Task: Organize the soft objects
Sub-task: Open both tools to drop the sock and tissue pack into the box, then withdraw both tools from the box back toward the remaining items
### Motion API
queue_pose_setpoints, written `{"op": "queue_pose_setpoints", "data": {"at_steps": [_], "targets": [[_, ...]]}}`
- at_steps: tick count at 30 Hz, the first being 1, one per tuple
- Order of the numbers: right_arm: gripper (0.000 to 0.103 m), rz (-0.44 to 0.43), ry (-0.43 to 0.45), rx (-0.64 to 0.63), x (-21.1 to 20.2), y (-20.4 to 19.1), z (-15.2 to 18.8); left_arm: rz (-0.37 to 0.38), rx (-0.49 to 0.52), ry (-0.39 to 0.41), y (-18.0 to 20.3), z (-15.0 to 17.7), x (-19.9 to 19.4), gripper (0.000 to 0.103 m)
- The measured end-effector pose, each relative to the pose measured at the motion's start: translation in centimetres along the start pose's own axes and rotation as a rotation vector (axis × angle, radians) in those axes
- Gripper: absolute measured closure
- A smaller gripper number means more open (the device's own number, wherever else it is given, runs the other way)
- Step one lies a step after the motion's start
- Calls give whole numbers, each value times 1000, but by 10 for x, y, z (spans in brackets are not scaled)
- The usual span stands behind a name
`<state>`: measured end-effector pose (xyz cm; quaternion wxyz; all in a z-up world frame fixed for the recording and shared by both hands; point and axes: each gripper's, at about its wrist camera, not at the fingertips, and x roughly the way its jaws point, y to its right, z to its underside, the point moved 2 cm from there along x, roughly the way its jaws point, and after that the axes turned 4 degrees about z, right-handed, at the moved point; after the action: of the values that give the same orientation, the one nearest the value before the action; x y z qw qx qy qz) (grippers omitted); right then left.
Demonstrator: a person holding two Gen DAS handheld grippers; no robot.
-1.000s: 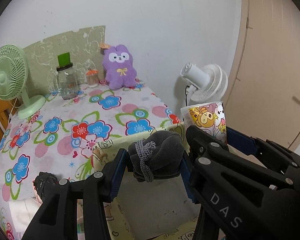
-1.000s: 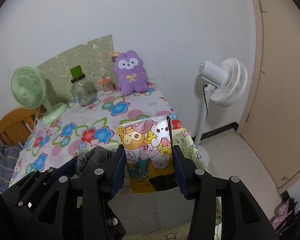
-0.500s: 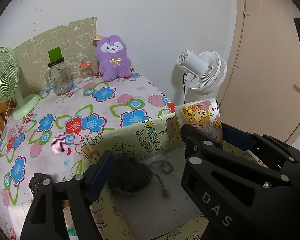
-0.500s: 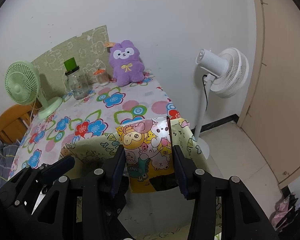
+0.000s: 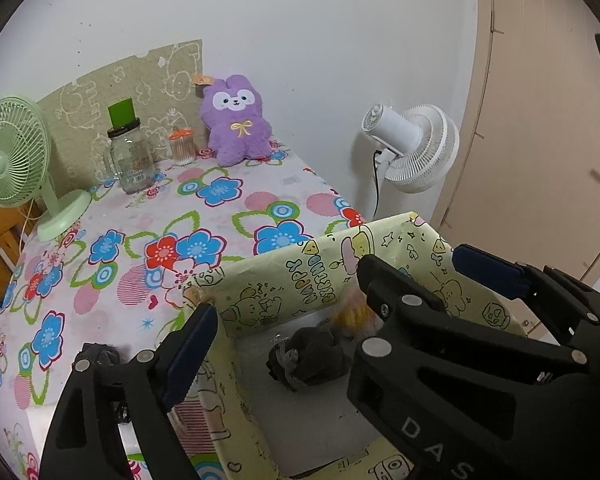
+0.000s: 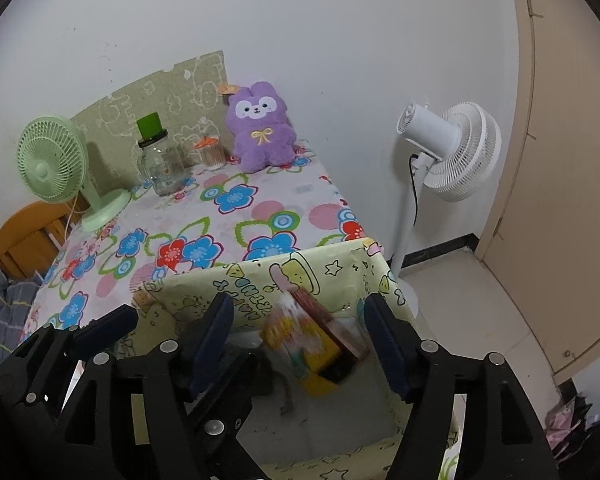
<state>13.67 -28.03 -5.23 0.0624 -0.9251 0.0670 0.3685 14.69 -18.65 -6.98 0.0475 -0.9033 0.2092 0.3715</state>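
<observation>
Soft objects lie inside a yellow cartoon-printed storage box [image 5: 312, 276] that stands at the near right corner of the table [image 5: 148, 208] — the largest surface in both views, covered with a floral cloth. Box: open-topped, pale floor, its left wall beside the table edge. White pedestal fan [image 6: 448, 152]: stands on the floor to the right of the table, near the beige door [image 6: 560, 160]. Green desk fan [image 5: 12, 160]: at the far left of the table. Purple plush bunny [image 5: 236, 120]: upright against the wall at the far end, beside a small orange-lidded container [image 5: 182, 146] and a glass jar [image 5: 130, 160] with a green cap.

Left gripper [image 5: 284, 312]: hovers above the box, jaws spread wide with nothing between them. Directly below it a dark grey knitted bundle [image 5: 308, 358] rests on the box floor, clear of both fingers. Right gripper [image 6: 300, 332]: also over the box, jaws parted and empty; below and between them a colourful cartoon-printed pouch [image 6: 304, 344] appears motion-blurred inside the box, touching neither finger — whether it rests on the floor cannot be told. In the left wrist view the same pouch shows only as a yellow blur just right of the grey bundle. Another small dark item [image 5: 100, 354] lies on the table left of the box, partly hidden by the left gripper's frame.
</observation>
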Motion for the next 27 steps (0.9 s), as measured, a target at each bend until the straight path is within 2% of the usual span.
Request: {"op": "queue_pose_setpoints", "data": {"at_steps": [7,18,27], "targets": [[21,2,27,7,-14,-3,1,3,-3,23,-1,2,-13,10],[13,9,69,-16,-40,-11,2,-2,4,66,-2,4,-38,7],[5,18,133,-32,-65,-22,4,-28,-5,98,-9,8,-62,0]]}}
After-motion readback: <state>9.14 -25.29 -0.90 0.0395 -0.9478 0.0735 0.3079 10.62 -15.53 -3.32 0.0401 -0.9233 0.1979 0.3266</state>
